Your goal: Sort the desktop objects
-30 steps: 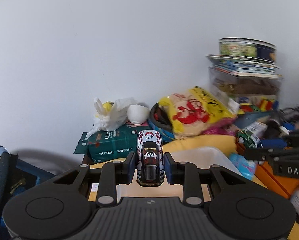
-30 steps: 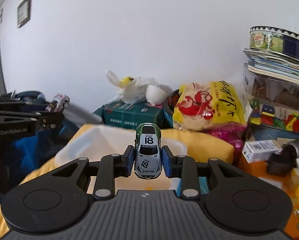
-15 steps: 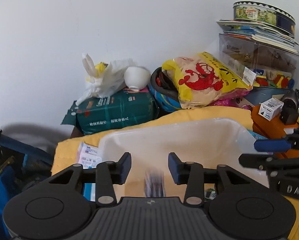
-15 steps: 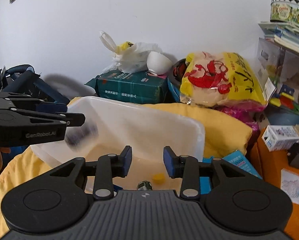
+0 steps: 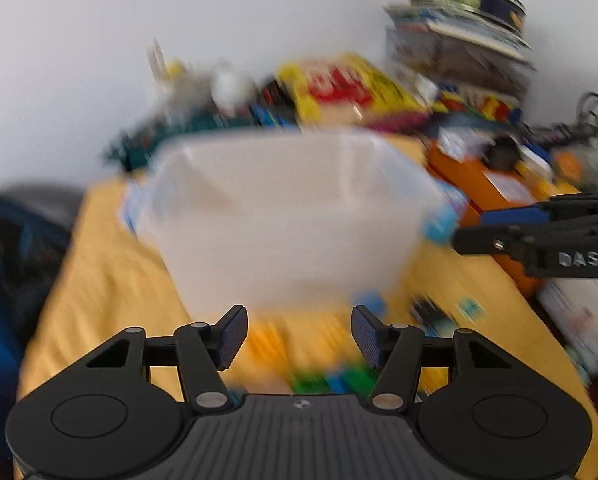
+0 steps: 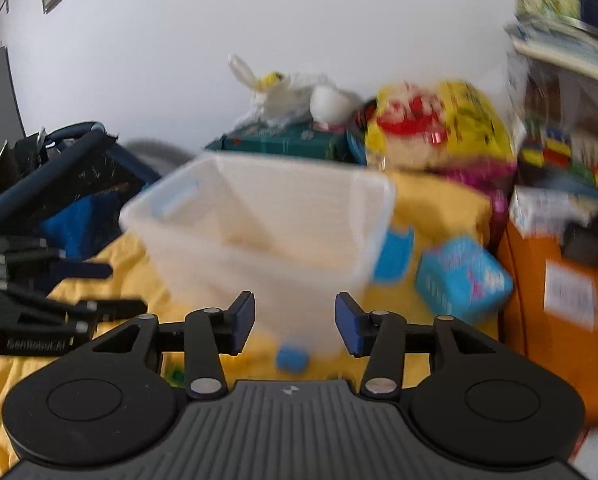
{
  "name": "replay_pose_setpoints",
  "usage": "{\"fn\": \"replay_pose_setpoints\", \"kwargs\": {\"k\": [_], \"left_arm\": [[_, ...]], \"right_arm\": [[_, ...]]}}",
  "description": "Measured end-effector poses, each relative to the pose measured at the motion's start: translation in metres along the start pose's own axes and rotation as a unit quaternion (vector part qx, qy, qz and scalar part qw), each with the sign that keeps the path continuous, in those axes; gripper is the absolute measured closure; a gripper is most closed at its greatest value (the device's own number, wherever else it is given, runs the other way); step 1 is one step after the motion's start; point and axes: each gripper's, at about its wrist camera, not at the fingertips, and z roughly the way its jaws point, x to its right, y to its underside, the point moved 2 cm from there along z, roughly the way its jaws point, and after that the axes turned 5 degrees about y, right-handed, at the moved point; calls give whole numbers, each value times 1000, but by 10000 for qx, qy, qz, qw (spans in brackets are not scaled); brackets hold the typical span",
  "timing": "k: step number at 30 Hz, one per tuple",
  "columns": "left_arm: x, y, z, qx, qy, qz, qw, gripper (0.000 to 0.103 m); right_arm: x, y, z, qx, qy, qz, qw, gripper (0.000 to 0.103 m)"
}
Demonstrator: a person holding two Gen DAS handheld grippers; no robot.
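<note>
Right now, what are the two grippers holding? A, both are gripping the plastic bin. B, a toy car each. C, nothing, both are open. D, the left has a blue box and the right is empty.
C: the left gripper and the right gripper both show wide, empty gaps, short of the translucent bin.

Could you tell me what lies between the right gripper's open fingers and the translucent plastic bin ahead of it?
In the right wrist view, only yellow cloth and one small blue block lie between the right gripper and the plastic bin.
</note>
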Motion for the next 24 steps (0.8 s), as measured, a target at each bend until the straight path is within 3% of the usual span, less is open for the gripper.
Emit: {"fn": "replay_pose_setpoints", "kwargs": {"k": [5, 9, 12, 13, 14, 17, 19, 24], "left_arm": [[26, 64, 11, -674, 313, -225, 9970, 42], [46, 81, 23, -894, 465, 110, 9948, 42], [55, 80, 35, -946, 511, 164, 9941, 46], [57, 79, 41, -949, 528, 156, 9940, 53], [59, 79, 45, -975, 522, 182, 9937, 71], [56, 79, 50, -983, 595, -43, 9934, 71], [54, 80, 42, -940, 617, -79, 9936, 78], [39, 96, 6, -1102, 1325, -569, 9834, 79]], "right_arm": [[-2, 77, 1, -902, -90, 398, 9951, 56], [-9, 122, 0, -1332, 95, 229, 9908, 56], [-8, 130, -2, -1348, 187, 183, 9905, 56], [-6, 129, -3, -1305, 233, 200, 9910, 56], [-4, 129, -5, -1249, 295, 199, 9915, 56], [3, 130, -8, -1171, 415, 237, 9920, 56], [7, 130, -11, -1105, 476, 258, 9924, 56], [13, 127, -6, -913, 557, 328, 9937, 55]]}}
